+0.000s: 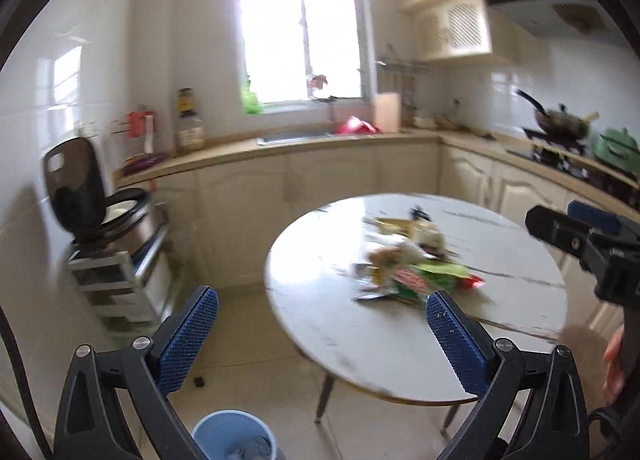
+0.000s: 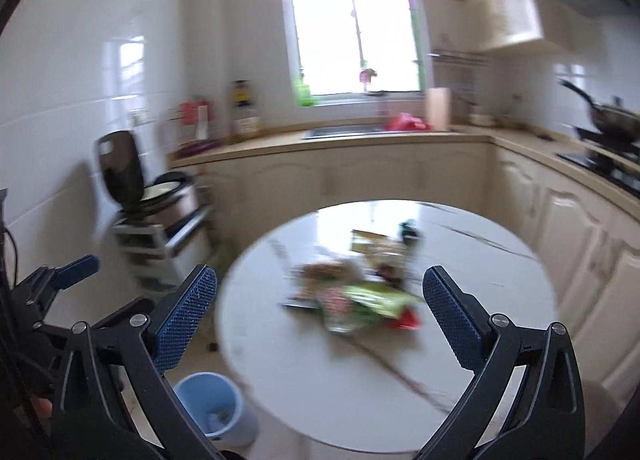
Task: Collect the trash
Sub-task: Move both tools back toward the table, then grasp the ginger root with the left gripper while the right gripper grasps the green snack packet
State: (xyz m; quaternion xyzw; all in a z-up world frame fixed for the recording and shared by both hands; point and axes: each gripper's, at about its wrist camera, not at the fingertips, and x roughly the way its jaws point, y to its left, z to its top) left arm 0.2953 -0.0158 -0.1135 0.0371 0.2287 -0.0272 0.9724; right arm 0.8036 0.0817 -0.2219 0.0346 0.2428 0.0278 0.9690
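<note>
A pile of trash [image 1: 412, 260], mostly green, red and beige wrappers, lies on the round white table [image 1: 344, 340]; it also shows blurred in the right wrist view [image 2: 356, 288] on the table [image 2: 320, 392]. A light blue bin [image 1: 234, 436] stands on the floor at the table's near left, also seen in the right wrist view [image 2: 216, 408]. My left gripper [image 1: 322, 330] is open and empty, above the floor and the table's near edge. My right gripper [image 2: 320, 312] is open and empty, held above the table short of the pile; it shows at the left wrist view's right edge [image 1: 580, 236].
An open rice cooker [image 1: 100, 199] sits on a small white rack [image 1: 116, 280] at the left wall. An L-shaped counter [image 1: 320, 143] holds a sink, a red bag [image 1: 356, 125], and a stove with a wok [image 1: 560, 121]. Beige tiled floor surrounds the table.
</note>
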